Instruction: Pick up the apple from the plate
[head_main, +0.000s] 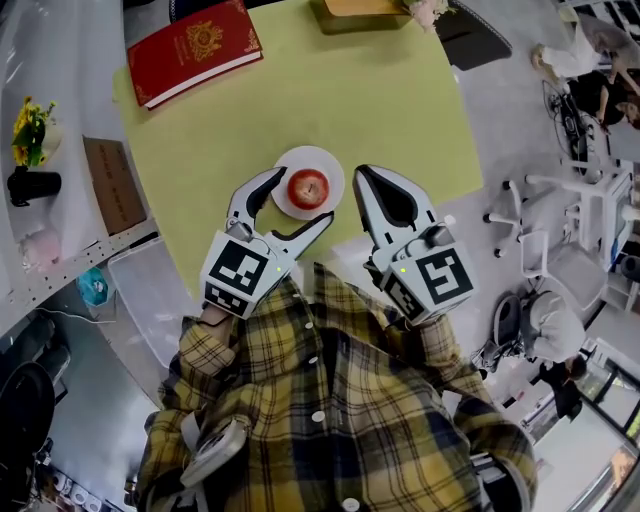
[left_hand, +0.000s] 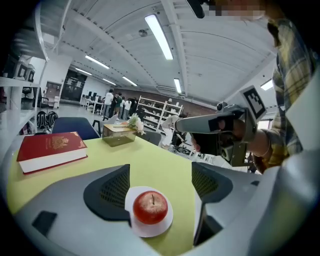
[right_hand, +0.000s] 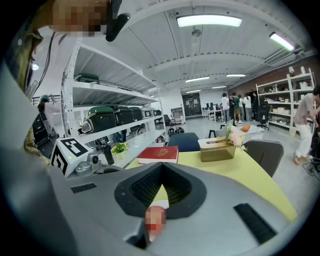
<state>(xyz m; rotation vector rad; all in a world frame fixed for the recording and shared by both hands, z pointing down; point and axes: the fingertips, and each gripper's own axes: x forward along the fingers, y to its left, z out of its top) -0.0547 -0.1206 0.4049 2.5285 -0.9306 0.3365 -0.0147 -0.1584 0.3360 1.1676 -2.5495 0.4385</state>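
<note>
The apple (head_main: 308, 187) sits on its plate (head_main: 300, 158) near the table's (head_main: 400, 100) near edge. The left gripper (head_main: 302, 198) is spread wide around it without touching, seemingly ready to close. The right gripper (head_main: 364, 176), pressed together and empty, hangs just to the right, out of the way.

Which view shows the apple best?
Left gripper view: the apple sits close and unobstructed on its plate, stem visible. Head view shows it small, from above. Right gripper view doesn't show it clearly.

No readable text anywhere, gold crest on the red book (head_main: 195, 50) too small to make out
</note>
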